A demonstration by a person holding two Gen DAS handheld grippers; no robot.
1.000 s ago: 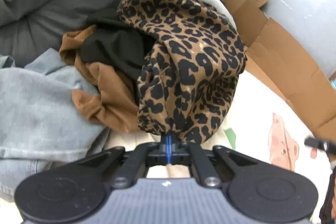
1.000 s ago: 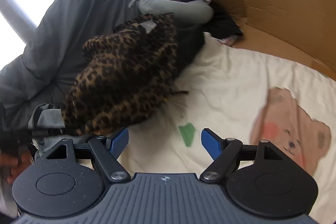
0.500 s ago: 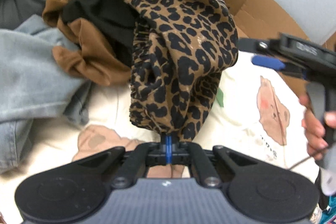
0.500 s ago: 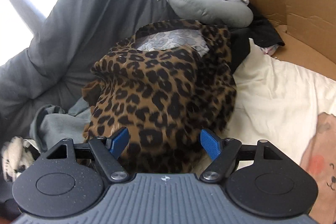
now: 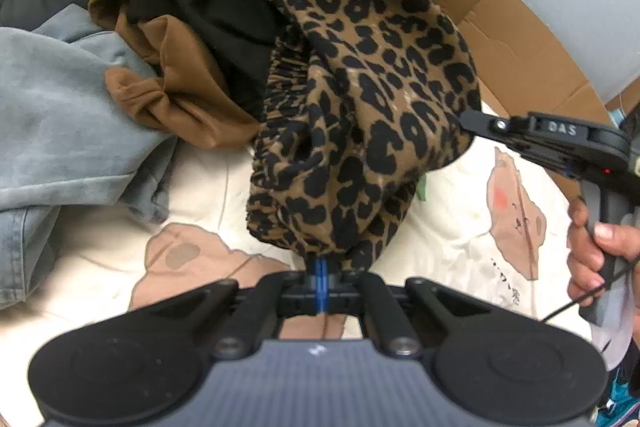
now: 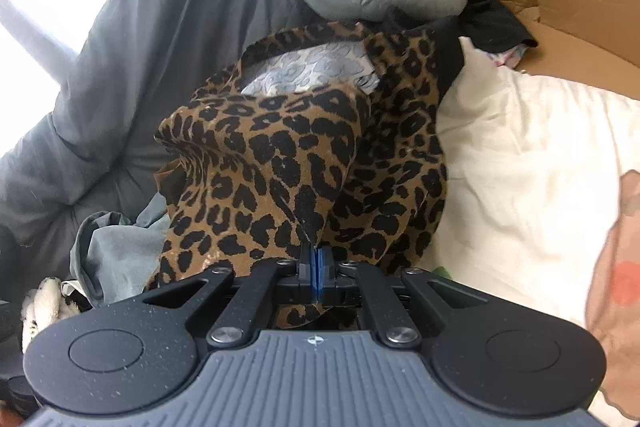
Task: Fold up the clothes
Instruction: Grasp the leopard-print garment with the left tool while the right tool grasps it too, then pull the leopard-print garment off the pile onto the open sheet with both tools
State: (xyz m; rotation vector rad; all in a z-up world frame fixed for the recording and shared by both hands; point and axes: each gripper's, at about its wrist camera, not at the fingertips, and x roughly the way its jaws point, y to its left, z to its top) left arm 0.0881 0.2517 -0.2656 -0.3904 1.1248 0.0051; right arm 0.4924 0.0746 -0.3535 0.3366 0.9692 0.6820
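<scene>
Both tongs clamp the leopard garment [image 5: 360, 107]: left gripper [image 5: 321, 269] at its hem, right gripper [image 6: 316, 259] on another edge. Garment hangs bunched above the bedsheet [image 6: 520, 147], clothes pile [image 5: 100, 99] at 10 o'clock. Spread grips apart evenly, keeping fabric taut.

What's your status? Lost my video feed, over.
Left gripper shut on leopard-print garment. Right gripper shut on another part. Garment bunched, unfolded, over the clothes pile. Nothing blocking.
</scene>
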